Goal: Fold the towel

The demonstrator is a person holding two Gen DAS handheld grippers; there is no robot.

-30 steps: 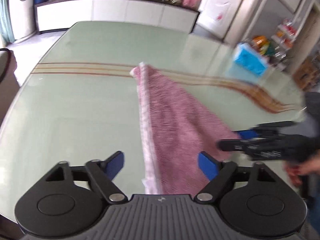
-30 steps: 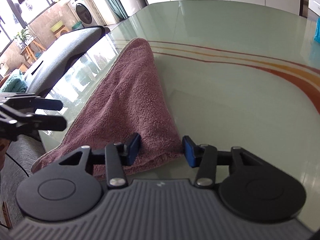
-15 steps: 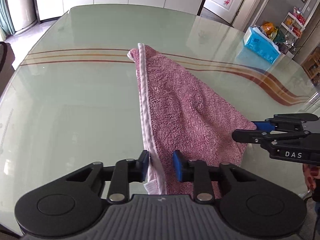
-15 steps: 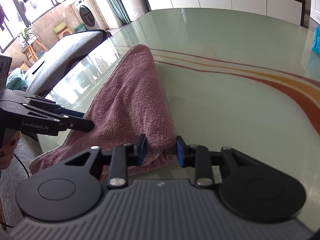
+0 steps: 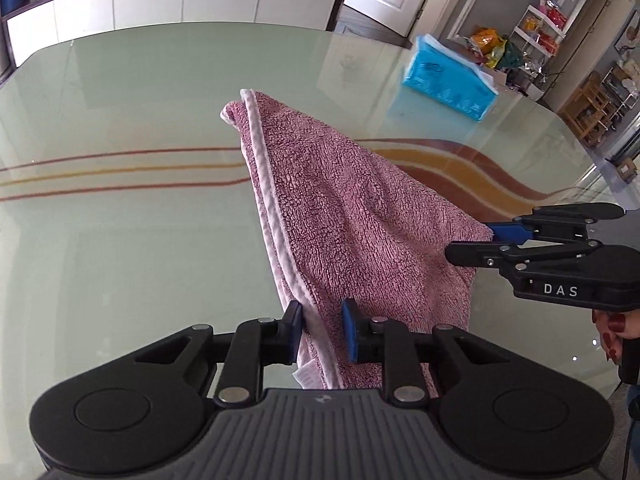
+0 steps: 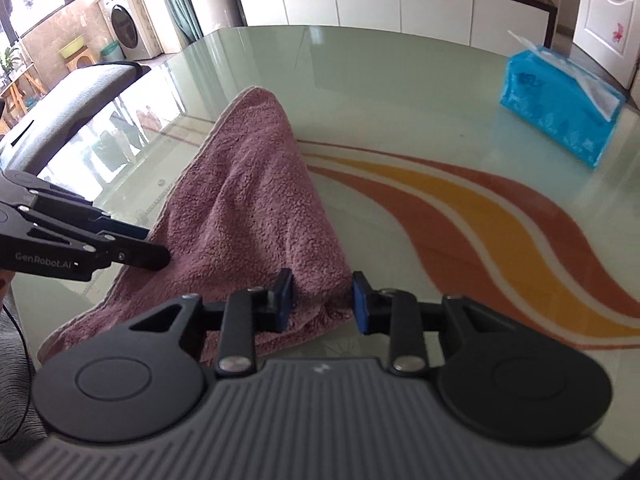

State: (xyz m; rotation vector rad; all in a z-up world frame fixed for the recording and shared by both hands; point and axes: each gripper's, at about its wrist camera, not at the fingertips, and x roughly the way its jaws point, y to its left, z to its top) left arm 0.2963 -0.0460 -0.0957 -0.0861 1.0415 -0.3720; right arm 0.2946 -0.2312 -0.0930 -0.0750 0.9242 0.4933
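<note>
Left wrist view: my left gripper [image 5: 320,326] has the near corner of the pink towel [image 5: 348,216] between its blue pads [image 5: 295,330]. Jaws closing. Left pad is against the pale hem [image 5: 266,216]; right pad sits at the pile, can't tell if it's pressing. Calling it a grip on the towel corner. Towel runs from the gripper away across the glass table [image 5: 120,240], narrowing to a far tip beyond the red-and-yellow stripes [image 5: 100,172]. Near end is lifted; far end rests on the table. My right gripper [image 5: 486,242] comes in from the right side of the towel, clamped on its other near corner; fingers of my right hand [image 5: 612,328] behind it. Blue tissue pack [image 5: 448,80] on the table, well beyond the towel to the right.

Right wrist view: right gripper [image 6: 322,300] has the towel [image 6: 248,216] corner bunched between its pads [image 6: 283,296]. The cloth fills the gap between the jaws. Left gripper [image 6: 156,246] at the towel's left edge, fingertips on the cloth. Towel slopes from both grippers to its far tip on the table [image 6: 400,92]. Tissue pack [image 6: 560,116] far right of the towel. Grey chair [image 6: 68,108] beyond the table edge, left of the towel.
</note>
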